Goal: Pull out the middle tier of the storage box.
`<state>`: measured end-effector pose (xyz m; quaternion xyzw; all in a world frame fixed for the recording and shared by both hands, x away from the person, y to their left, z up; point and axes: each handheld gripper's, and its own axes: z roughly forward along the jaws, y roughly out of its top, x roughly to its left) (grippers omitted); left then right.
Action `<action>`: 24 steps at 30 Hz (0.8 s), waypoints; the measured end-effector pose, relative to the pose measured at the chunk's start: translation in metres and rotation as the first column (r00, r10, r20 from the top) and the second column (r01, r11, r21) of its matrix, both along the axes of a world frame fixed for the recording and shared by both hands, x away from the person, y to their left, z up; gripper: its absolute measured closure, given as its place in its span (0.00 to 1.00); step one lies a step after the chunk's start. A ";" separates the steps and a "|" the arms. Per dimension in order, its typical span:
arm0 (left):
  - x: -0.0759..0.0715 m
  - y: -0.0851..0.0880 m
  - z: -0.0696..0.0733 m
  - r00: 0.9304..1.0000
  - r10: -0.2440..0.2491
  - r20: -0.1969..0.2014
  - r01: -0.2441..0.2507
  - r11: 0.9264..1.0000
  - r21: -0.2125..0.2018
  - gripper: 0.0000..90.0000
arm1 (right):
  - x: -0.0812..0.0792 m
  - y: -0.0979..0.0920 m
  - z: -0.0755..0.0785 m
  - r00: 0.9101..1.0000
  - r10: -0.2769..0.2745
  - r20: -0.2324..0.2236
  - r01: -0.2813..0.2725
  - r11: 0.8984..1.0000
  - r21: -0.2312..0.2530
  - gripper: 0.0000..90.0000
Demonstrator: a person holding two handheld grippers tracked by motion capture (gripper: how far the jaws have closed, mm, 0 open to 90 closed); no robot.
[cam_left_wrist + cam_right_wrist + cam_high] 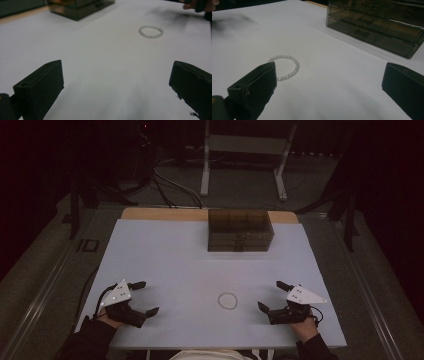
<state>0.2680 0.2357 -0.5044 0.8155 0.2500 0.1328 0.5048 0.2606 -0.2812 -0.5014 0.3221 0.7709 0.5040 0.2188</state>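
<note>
Dim room, light falling mainly on white bench top (165,255) with bare wooden strip (160,214) along far edge. Grey carpeted floor (240,185) beyond. White metal frame stand (245,150) on two feet behind bench. Dark cables (170,187) trailing across floor. Black curtains (35,180) closing both sides. Metal floor rail (40,290) at left

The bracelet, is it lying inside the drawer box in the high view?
No, the bracelet lies on the bare table near the person's edge, well apart from the drawer box at the far side.
</note>
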 end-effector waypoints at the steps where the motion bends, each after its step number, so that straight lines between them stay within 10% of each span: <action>1: 0.000 0.000 0.000 1.000 0.000 0.000 0.000 1.000 0.000 0.01 | 0.000 0.000 0.000 1.000 0.000 0.000 0.000 1.000 0.000 0.00; 11: 0.000 0.001 0.001 1.000 0.013 -0.003 -0.013 0.999 0.037 0.01 | 0.002 0.000 -0.002 1.000 0.023 0.004 -0.023 1.000 -0.007 0.00; 24: -0.001 0.009 0.003 1.000 -0.003 -0.006 0.003 1.000 -0.024 0.01 | -0.003 0.003 0.000 1.000 0.012 0.021 -0.011 1.000 -0.024 0.00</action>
